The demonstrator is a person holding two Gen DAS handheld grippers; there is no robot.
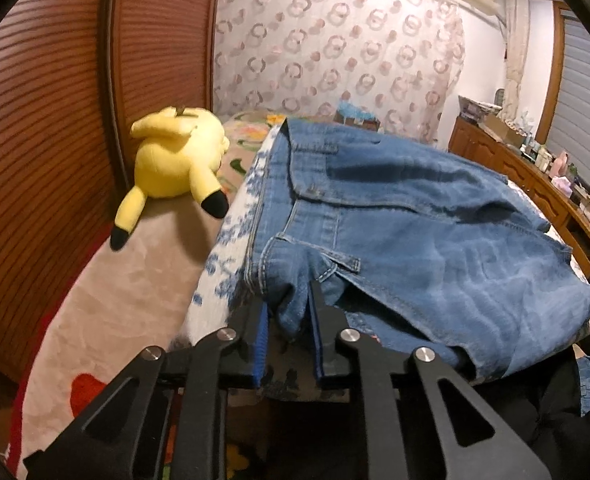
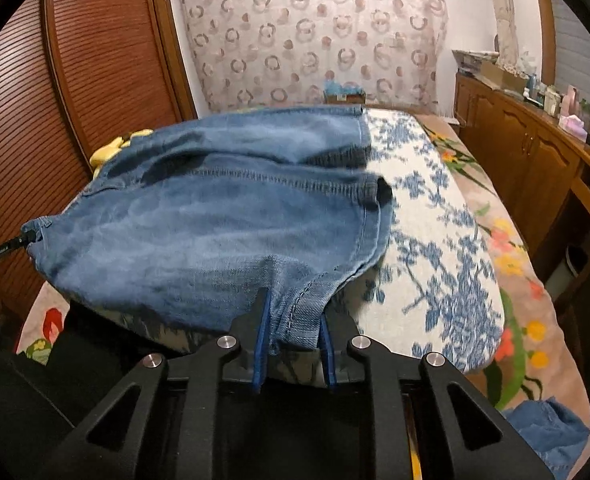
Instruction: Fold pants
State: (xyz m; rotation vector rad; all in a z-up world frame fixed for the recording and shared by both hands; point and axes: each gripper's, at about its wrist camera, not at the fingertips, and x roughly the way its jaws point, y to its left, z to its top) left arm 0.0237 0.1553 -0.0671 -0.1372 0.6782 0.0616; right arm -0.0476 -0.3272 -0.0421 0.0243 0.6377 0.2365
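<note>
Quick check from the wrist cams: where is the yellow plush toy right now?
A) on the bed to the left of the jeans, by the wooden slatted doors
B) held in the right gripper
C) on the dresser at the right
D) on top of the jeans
A: in the left wrist view the yellow plush toy lies on the bed beside the jeans, next to the wooden slatted doors.

From my right wrist camera the jeans (image 2: 223,208) hide nearly all of the yellow plush toy (image 2: 105,152). I can't make out the small items on the sideboard (image 1: 535,168). A second blue garment (image 2: 551,436) runs off the frame's lower edge.
</note>
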